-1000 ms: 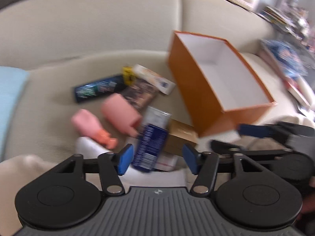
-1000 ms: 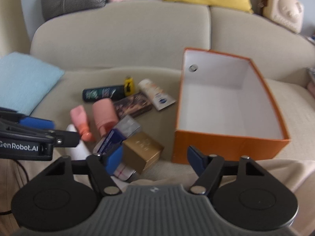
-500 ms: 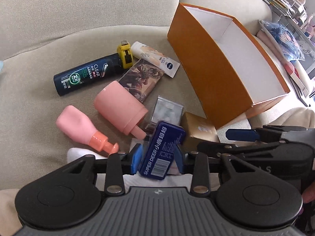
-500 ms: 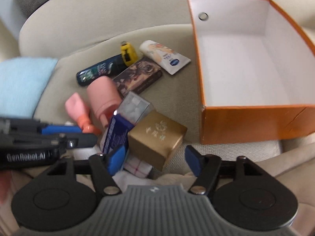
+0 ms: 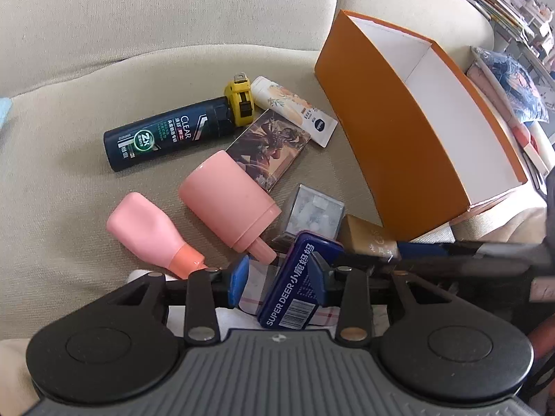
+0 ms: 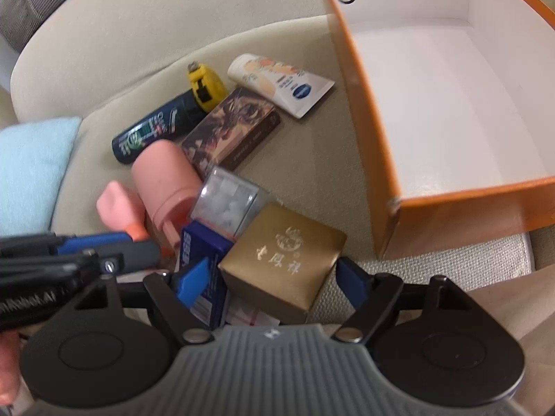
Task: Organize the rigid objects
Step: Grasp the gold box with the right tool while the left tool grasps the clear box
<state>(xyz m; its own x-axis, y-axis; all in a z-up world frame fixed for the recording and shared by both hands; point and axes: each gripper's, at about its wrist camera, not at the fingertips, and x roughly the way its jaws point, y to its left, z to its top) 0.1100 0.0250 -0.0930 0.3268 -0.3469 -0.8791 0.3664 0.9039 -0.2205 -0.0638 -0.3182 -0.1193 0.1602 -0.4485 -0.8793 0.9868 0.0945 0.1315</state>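
Observation:
A blue Super Deer tin [image 5: 295, 287] leans upright between the jaws of my left gripper [image 5: 277, 277]. The jaws are opening: the right pad is at the tin and the left pad [image 5: 239, 279] stands clear of it. My right gripper [image 6: 272, 279] straddles a gold box [image 6: 284, 260], its jaws opening, with the left pad [image 6: 194, 280] off the box. The pile also holds a clear box [image 6: 225, 197], two pink bottles [image 5: 229, 201] [image 5: 145, 228], a dark shampoo bottle [image 5: 163, 135], a yellow tape measure [image 5: 241, 102], a cream tube [image 5: 291, 104] and a picture box [image 5: 274, 149]. The orange box [image 6: 364, 104] is empty.
Everything lies on a beige sofa seat [image 5: 69, 173] with the backrest behind. A light blue cushion [image 6: 27, 173] lies at the left. White cloth [image 5: 242, 315] lies under the grippers. Books and a patterned blue item [image 5: 513, 83] are beyond the orange box.
Both grippers have sunk closer to the pile. The left jaws narrowed around the blue tin, then widened a little. The right jaws widened and now straddle the gold box.

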